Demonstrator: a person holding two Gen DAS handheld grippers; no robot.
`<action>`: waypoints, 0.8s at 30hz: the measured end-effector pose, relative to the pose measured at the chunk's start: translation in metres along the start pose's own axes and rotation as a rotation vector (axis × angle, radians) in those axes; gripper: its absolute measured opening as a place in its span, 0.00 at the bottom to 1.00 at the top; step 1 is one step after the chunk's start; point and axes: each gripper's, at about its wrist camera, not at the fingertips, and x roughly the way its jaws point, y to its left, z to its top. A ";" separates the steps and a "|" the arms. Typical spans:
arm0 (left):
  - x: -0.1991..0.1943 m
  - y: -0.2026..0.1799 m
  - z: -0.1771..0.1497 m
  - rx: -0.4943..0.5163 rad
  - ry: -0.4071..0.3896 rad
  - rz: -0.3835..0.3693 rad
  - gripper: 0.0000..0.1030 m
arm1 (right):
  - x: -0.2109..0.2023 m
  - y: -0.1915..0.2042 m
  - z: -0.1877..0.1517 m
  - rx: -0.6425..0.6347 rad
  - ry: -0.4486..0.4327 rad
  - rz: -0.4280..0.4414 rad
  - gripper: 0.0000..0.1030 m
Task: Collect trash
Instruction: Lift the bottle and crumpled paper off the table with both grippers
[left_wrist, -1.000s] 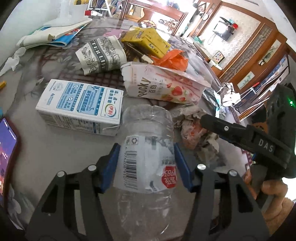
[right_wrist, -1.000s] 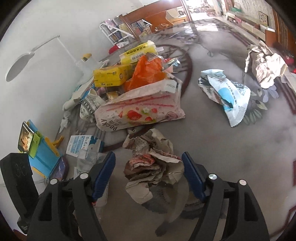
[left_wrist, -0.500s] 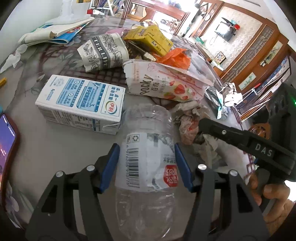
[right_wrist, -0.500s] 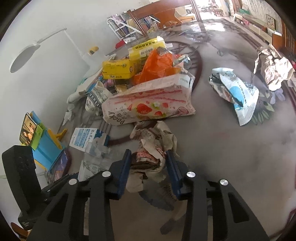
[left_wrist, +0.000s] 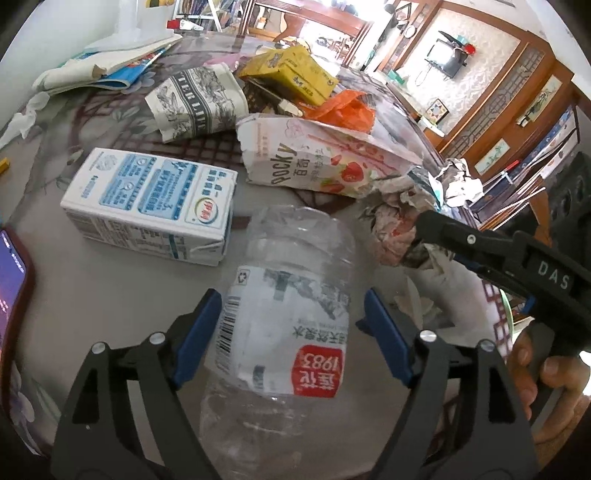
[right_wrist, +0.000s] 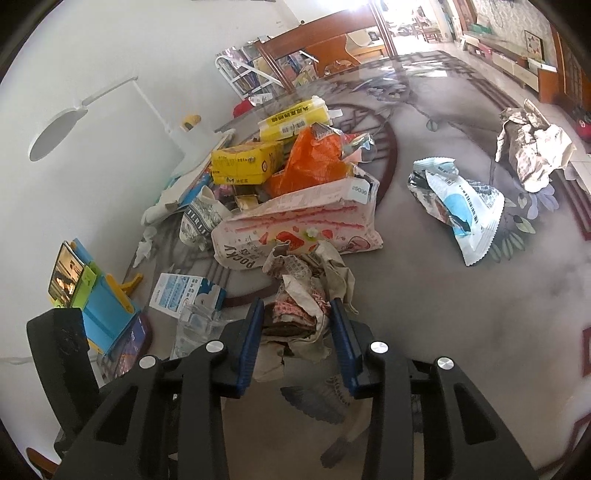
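Right tongs (right_wrist: 297, 334) around crumpled paper (right_wrist: 306, 291).

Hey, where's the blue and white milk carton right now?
In the left wrist view, the milk carton lies flat on the table, upper left of the clear plastic bottle and left of the Pocky bag.

Nearest you on the bench (left_wrist: 92, 295) lies a bottle (left_wrist: 291, 317), a milk carton (left_wrist: 151, 206) just left of it and crumpled paper (right_wrist: 306, 295) just right. Beyond them lies a Pocky bag (left_wrist: 317, 162), more litter piled behind it.
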 end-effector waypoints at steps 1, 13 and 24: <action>0.000 -0.001 0.000 0.002 0.000 -0.001 0.75 | -0.001 0.000 0.000 0.001 -0.002 0.002 0.35; -0.005 -0.006 0.000 0.033 -0.025 -0.013 0.53 | -0.008 -0.002 0.000 0.014 -0.021 0.013 0.35; -0.015 -0.012 0.000 0.055 -0.072 -0.039 0.53 | -0.019 -0.003 0.001 0.029 -0.053 0.033 0.35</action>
